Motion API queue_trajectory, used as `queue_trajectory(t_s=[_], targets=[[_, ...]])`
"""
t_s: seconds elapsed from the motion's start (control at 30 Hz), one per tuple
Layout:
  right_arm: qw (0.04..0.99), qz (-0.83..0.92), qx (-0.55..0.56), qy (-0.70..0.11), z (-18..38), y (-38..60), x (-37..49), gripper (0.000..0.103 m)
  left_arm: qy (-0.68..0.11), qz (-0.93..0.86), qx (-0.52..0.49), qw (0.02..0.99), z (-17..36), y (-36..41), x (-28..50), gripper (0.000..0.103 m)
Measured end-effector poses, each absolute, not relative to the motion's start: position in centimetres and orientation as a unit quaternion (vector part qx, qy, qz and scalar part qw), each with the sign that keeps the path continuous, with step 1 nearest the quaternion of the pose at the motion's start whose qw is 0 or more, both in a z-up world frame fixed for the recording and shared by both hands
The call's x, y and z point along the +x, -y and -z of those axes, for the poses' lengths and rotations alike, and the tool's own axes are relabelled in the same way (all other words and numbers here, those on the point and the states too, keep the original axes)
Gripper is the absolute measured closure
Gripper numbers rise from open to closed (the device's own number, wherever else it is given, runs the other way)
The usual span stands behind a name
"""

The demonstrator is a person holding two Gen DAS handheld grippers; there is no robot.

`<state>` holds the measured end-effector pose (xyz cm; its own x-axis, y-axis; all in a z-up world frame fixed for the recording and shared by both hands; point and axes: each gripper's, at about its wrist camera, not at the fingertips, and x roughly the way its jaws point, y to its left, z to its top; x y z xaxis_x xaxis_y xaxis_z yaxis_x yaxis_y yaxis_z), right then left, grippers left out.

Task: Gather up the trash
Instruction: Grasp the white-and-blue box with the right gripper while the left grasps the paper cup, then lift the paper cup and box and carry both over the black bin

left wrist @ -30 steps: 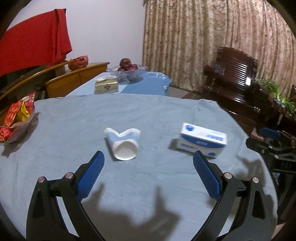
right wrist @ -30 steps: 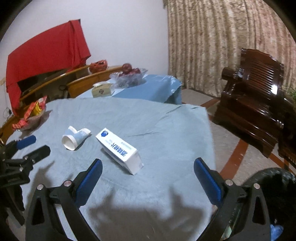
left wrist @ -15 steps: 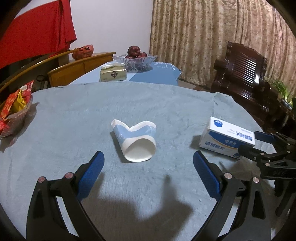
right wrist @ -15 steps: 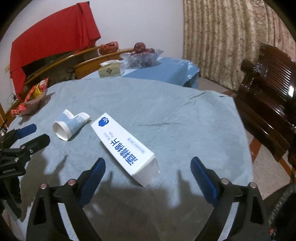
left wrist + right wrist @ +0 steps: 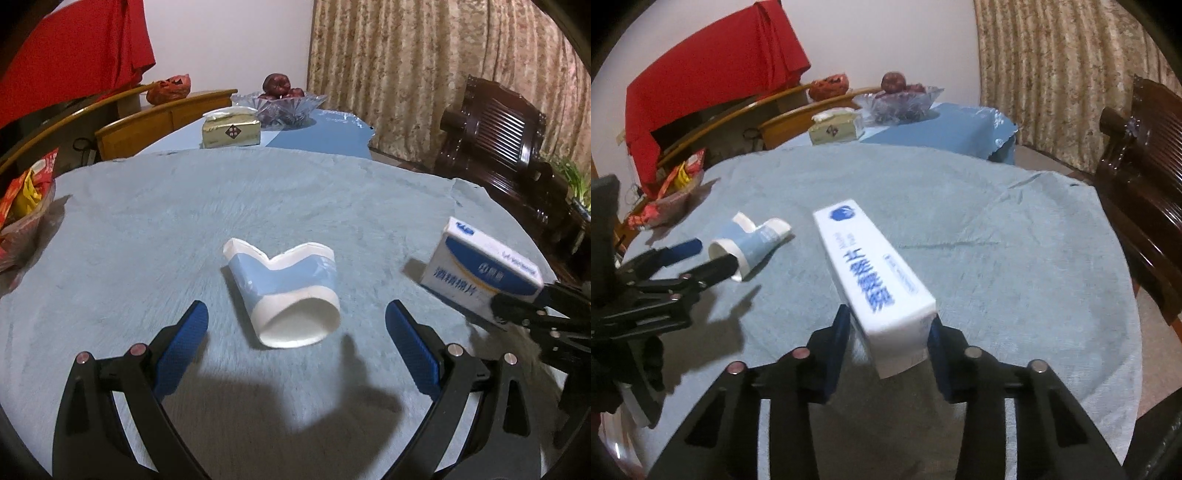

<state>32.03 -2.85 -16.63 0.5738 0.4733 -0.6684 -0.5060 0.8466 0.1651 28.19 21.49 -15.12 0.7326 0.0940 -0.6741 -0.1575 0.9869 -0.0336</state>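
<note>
The left tool [image 5: 295,328] is spread wide, and the crushed cup [image 5: 284,291] lies at 12 o'clock, just in front of the gap. The desk [image 5: 258,206] is bare cloth behind the cup. At 3 o'clock the white box [image 5: 484,269] and the right tool [image 5: 888,332] block the way. A snack bowl [image 5: 22,221] sits at 9 o'clock.

Table cover [image 5: 295,199]: blue-grey cloth, matt, short nap, faintly rough. Crushed cup [image 5: 286,288], lying between the left gripper [image 5: 295,332] fingers' tips: thin paper, white rim, slight sheen on its blue band. Box [image 5: 875,273], pinched between the right gripper [image 5: 888,328] fingers: smooth white card, printed (semi-gloss). Finger pads [image 5: 183,347]: blue, matt, finely ribbed, rubbery. Gripper frames: black matt plastic, bright metal pins.
</note>
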Motion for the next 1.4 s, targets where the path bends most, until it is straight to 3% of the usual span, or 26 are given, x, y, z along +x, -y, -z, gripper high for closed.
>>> queue_trajectory(t_s=[0.33, 0.37, 0.47, 0.6, 0.77, 0.97, 1.07, 1.4], targets=[[0.893, -0.263, -0.01, -0.364, 16.3, 2.5, 32.1, 0.07, -0.404, -0.066, -0.063, 0.91, 16.8, -22.4, 31.2, 0.009], [0.893, -0.263, -0.01, -0.365, 16.4, 2.4, 32.1, 0.07, -0.407, -0.065, -0.065, 0.909, 16.9, -22.4, 31.3, 0.013], [0.89, -0.266, -0.011, -0.37, 16.8, 2.1, 32.1, 0.07, -0.423, -0.054, -0.069, 0.902, 17.4, -22.3, 31.7, 0.043], [0.89, -0.267, -0.014, -0.37, 16.9, 1.9, 31.9, 0.068, -0.413, -0.052, -0.065, 0.907, 17.0, -22.1, 31.3, 0.051], [0.891, -0.265, -0.013, -0.367, 16.7, 1.5, 32.3, 0.057, -0.396, -0.045, -0.055, 0.916, 16.0, -21.1, 30.2, 0.052], [0.887, -0.266, -0.019, -0.377, 16.8, 0.5, 33.2, 0.056, -0.392, -0.04, -0.056, 0.917, 15.1, -20.1, 28.5, 0.052], [0.884, -0.27, -0.019, -0.381, 16.7, 0.3, 33.2, 0.072, -0.391, -0.039, -0.055, 0.918, 14.8, -19.8, 27.7, 0.052], [0.9, -0.259, -0.01, -0.35, 13.5, 2.2, 30.9, 0.074, -0.363, -0.038, -0.046, 0.93, 11.6, -18.0, 25.3, 0.052]])
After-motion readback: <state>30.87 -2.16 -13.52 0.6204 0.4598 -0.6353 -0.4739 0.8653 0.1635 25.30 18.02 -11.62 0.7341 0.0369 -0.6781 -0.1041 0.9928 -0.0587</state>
